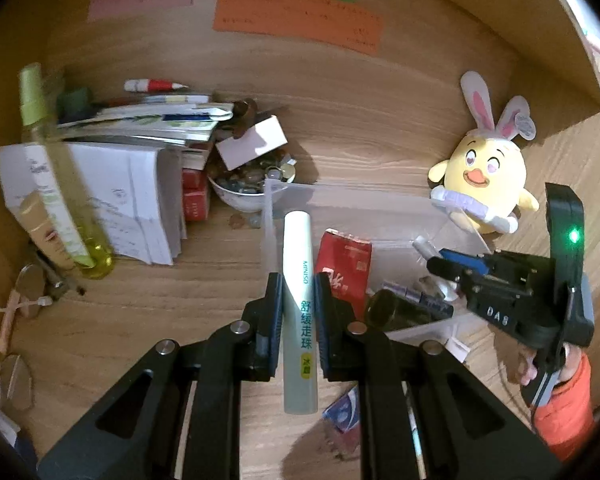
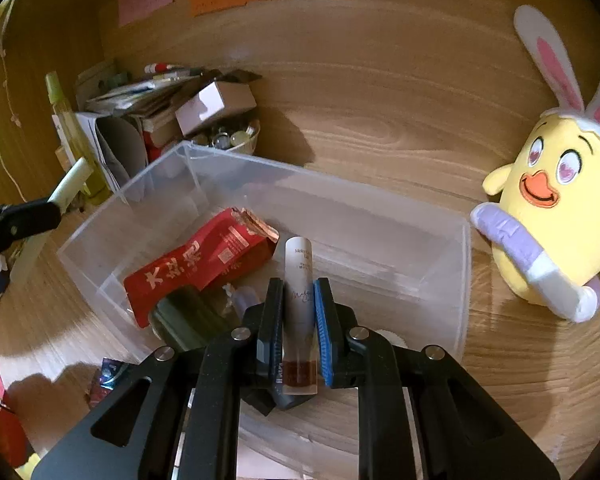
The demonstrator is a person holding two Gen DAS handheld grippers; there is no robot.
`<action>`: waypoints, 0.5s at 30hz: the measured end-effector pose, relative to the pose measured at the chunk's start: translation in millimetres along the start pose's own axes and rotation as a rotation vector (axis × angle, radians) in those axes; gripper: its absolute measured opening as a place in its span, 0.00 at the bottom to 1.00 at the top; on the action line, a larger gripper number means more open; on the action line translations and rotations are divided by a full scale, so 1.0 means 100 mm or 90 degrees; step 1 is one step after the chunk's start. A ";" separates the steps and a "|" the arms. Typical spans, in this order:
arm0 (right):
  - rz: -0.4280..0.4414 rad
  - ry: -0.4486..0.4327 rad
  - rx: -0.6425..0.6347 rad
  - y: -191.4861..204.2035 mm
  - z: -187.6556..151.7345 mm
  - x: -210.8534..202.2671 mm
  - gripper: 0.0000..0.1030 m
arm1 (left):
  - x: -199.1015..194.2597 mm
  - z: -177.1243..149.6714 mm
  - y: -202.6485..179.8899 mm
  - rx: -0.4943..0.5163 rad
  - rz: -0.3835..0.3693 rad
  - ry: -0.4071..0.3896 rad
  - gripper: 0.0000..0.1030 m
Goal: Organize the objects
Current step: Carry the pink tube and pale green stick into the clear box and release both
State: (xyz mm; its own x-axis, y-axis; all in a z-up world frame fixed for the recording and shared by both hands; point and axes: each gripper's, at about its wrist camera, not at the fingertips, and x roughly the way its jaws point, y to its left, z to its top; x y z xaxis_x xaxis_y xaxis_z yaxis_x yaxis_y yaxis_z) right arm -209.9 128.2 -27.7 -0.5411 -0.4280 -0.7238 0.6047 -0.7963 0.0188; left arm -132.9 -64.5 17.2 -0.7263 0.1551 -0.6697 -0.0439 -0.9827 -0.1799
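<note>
Packet [image 2: 198, 266] lies in bin [image 2: 456, 276]; plush [image 2: 560, 216] stands apparently right of it.

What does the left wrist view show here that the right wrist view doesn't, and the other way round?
Left only: eyeglasses on the desk, and the MINISO tube's label in the left gripper.
Right only: the clear tube along its length, held by the right gripper.
Both: clear bin, red packet, yellow chick plush.

Dim warm light, fisheye-bent dark edges, soft blur, long shadows

One bin [image 2: 440, 280], two tubes [image 1: 298, 280] [image 2: 300, 280], one plush [image 2: 556, 208].
</note>
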 end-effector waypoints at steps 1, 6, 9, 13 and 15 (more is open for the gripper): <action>0.000 0.002 -0.001 0.00 -0.01 0.01 0.14 | 0.05 0.02 -0.02 0.000 -0.003 0.005 0.14; 0.000 0.010 -0.005 0.01 -0.03 0.06 0.13 | 0.23 0.07 -0.10 0.004 -0.018 0.024 0.14; 0.002 0.013 -0.005 0.01 -0.04 0.08 0.13 | 0.41 0.08 -0.20 0.016 -0.023 0.049 0.14; 0.001 0.012 -0.005 0.01 -0.04 0.07 0.13 | 0.55 0.08 -0.30 0.028 -0.024 0.066 0.14; -0.003 0.012 -0.004 0.01 -0.04 0.06 0.13 | 0.61 0.09 -0.35 0.035 -0.021 0.070 0.14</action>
State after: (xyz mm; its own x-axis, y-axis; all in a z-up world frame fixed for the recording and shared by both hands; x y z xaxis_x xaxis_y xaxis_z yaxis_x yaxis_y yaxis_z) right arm -210.1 126.8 -35.0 -0.5336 -0.4160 -0.7363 0.6060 -0.7954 0.0103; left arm -181.8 -21.8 -10.8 -0.6439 0.1941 -0.7401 -0.1057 -0.9806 -0.1651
